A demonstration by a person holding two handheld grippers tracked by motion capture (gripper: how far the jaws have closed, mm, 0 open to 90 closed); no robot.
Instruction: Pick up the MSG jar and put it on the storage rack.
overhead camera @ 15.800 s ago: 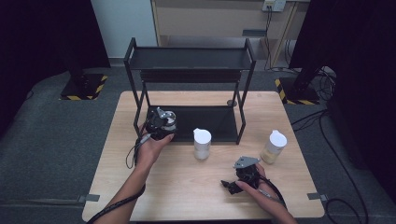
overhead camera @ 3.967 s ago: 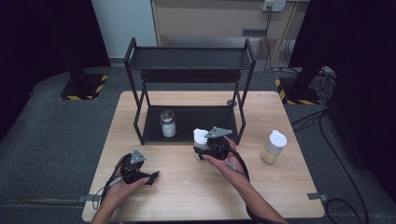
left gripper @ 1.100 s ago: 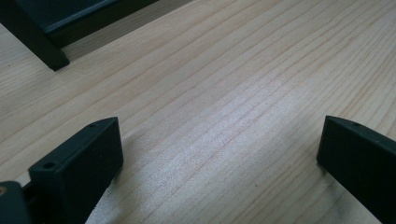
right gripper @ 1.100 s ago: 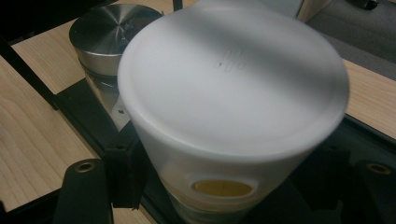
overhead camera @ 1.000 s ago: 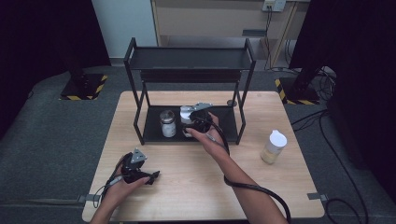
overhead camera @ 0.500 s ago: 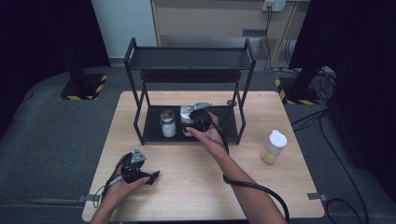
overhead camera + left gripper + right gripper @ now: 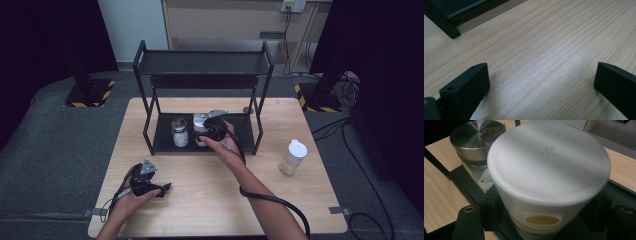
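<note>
Counter (image 7: 300, 200) under both hands. Black rack (image 7: 200, 65) ahead of right hand-held gripper (image 7: 210, 131), which is clamped on white-lidded jar (image 7: 549, 170) on rack's lower shelf; steel-lidded jar (image 7: 179, 132) just beside. Left hand-held gripper (image 7: 150, 186) near counter's front edge, jaws apart over bare wood.

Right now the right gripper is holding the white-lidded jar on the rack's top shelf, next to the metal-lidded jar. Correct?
Wrong shelf. In the high view the right gripper holds the white-lidded jar on the rack's bottom shelf, beside the metal-lidded jar.
</note>
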